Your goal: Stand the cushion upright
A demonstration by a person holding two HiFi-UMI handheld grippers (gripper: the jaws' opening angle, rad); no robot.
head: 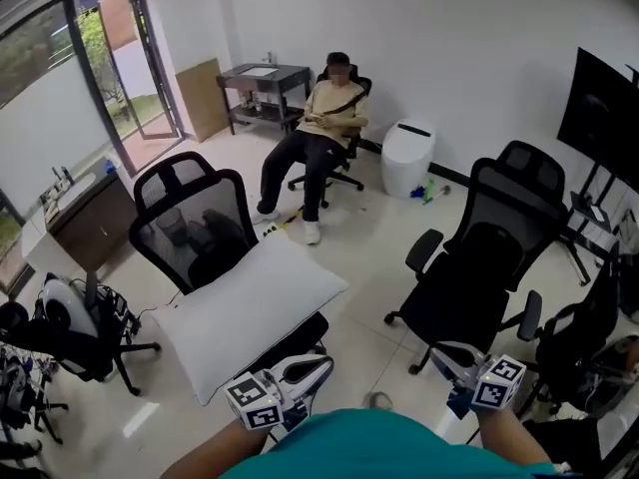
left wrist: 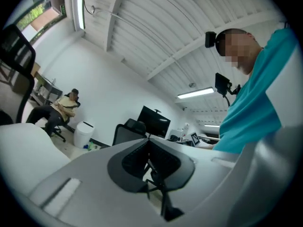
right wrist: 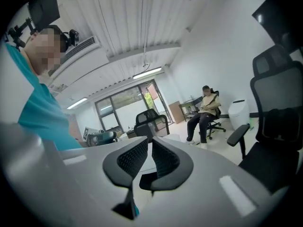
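Note:
The white cushion (head: 245, 312) lies flat and tilted on the seat of a black mesh office chair (head: 195, 218), left of centre in the head view. At the bottom edge, my left gripper (head: 319, 364) hovers just past the cushion's near corner, jaws shut and empty. Further right, my right gripper (head: 441, 351) is held apart from the cushion, also shut with nothing in it. The left gripper view has closed jaws (left wrist: 148, 148), with the cushion (left wrist: 21, 148) low at the left. In the right gripper view, the closed jaws (right wrist: 150, 148) face the mesh chair (right wrist: 150, 119).
A second black office chair (head: 489, 257) stands to the right of the cushion's chair. A person (head: 319, 133) sits on a chair by the far wall, beside a white bin (head: 407, 156) and a small table (head: 262, 78). Dark equipment (head: 60, 327) crowds the left; a monitor (head: 609, 118) stands right.

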